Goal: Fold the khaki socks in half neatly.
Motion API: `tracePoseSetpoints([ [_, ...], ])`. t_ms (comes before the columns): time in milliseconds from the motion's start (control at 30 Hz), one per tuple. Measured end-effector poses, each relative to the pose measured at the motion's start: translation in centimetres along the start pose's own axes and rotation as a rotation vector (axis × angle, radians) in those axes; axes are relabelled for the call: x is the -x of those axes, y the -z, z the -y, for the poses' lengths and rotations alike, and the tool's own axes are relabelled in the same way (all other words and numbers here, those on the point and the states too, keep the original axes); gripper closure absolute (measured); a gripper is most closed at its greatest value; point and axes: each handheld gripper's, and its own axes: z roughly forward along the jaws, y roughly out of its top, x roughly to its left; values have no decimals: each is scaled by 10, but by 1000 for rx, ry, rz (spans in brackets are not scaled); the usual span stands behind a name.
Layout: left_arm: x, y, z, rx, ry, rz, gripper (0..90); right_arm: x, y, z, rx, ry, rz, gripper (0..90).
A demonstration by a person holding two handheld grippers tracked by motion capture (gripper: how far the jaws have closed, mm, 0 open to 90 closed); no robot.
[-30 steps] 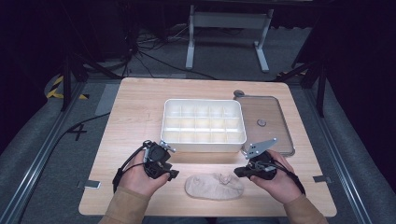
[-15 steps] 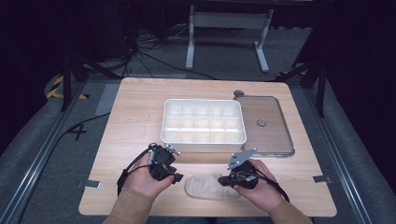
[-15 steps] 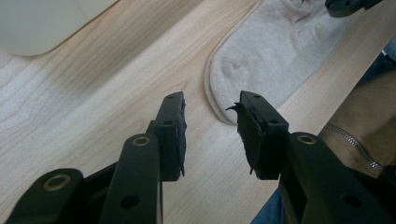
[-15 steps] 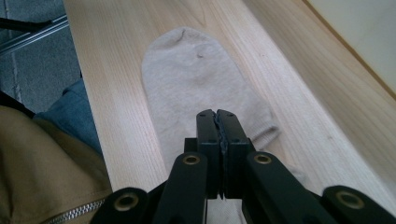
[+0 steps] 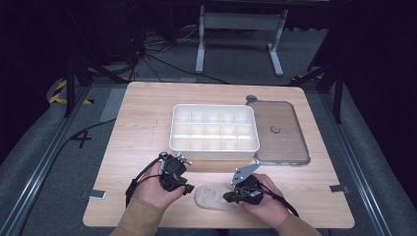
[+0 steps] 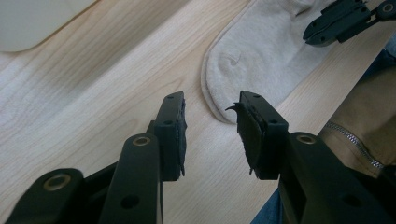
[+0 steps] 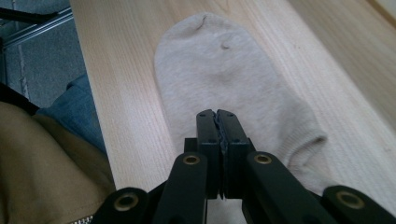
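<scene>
— Where does the sock (image 5: 212, 196) lie?

— Flat on the counter (image 5: 142, 137) at its near edge, between the person's two hands, long axis running left to right along that edge. Its rounded toe points toward the left gripper (image 6: 210, 130); the cuff end sits under the right gripper (image 7: 218, 135).

— Which is nearer?

— The right one. In the right gripper view its jaws are pressed together directly over the sock's middle, toward the cuff; whether any fabric is pinched between them cannot be told. The left gripper's jaws stand apart, empty, with the toe just ahead of them and slightly toward the right-hand jaw in its own view, not yet between them.

— And the sock itself?

— Pale beige knit, ankle length, lying limp and mostly smooth, with a small dark fleck near the toe and a shallow pucker at the toe seam. It will likely fold wherever it is lifted.

— Beyond it?

— A white compartment tray (image 5: 214, 129) stands mid-counter, cells apparently empty, and its clear lid (image 5: 278, 132) lies just to the right of it.
</scene>
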Motion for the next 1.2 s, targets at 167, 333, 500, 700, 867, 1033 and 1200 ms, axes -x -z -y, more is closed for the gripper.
tracePoseSetpoints([
  [167,1,-6,-1,-16,-4,-1,625,-6,-8,0,-24,18,-18,894],
  [333,1,-10,-1,-25,-2,-1,628,-8,-11,0,-33,25,-26,894],
  [500,0,-14,-2,-34,-4,1,631,-9,-14,1,-52,26,-39,894],
  [700,0,-20,-2,-44,9,0,634,-11,-17,1,-68,47,-20,896],
  [867,-2,-25,-2,-53,54,-1,632,-12,-17,2,-73,39,-18,897],
  [1033,-2,-36,-3,-69,71,9,639,-11,-17,2,-68,38,-26,897],
  [1200,1,-45,-5,-99,64,9,653,-10,-17,2,-66,37,-29,896],
])
